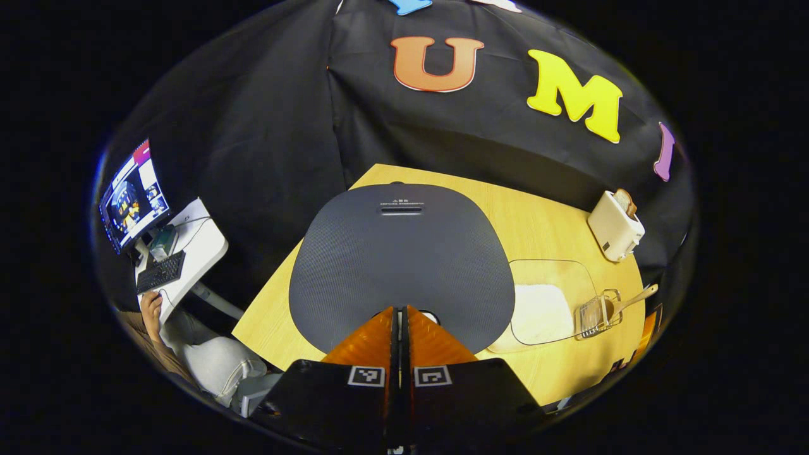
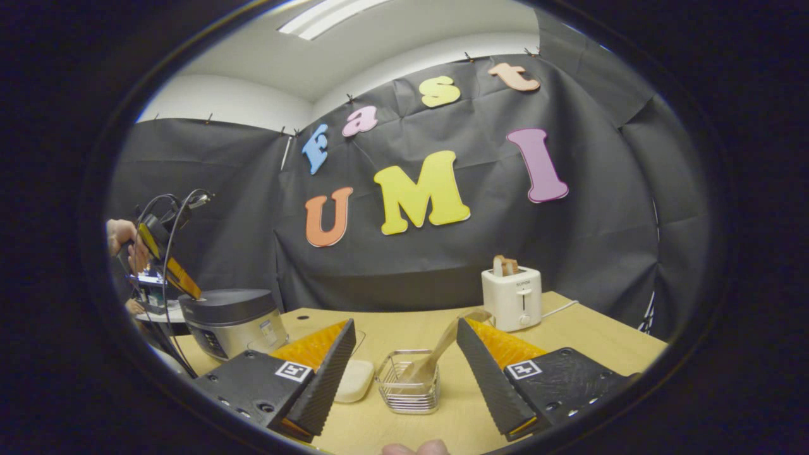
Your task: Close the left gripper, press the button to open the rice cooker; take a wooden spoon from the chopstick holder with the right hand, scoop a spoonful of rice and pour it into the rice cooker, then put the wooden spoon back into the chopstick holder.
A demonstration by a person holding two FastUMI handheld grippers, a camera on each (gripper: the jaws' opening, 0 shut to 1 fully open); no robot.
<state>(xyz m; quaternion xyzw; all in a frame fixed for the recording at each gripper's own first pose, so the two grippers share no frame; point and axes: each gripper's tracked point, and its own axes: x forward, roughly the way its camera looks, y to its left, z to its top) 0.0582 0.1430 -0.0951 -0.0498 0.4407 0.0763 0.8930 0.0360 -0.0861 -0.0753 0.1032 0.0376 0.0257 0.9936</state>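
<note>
The cooker [image 1: 401,265] sits at the left end of the wooden surface [image 1: 537,221], lid down, its dark textured top taking up most of the left gripper view. There's a small line of print above the slot near the lid's back edge, way too tiny to read. The left gripper [image 1: 399,311] hangs right over the lid's front edge with its fingers clenched together, nothing between them; can't tell if the tips actually touch the lid. In the right gripper view you can see that gripper [image 2: 189,292] tilted down onto the cooker [image 2: 234,319], a hand [image 2: 123,243] holding it.

To the cooker's right lies a clear tray with white rice [image 1: 537,313] in it, and just past that the wire holder [image 2: 407,382] with the spoon [image 2: 436,354] leaning out of it, handle pointing up and right. The right gripper [image 2: 404,373] hovers in front of the holder, fingers spread wide with the holder in the gap, not touching it.

A white toaster [image 2: 512,297] stands at the back right with a slice sticking out; a small word on its face is too blurry to read. Plenty of bare wood between toaster and holder.
</note>
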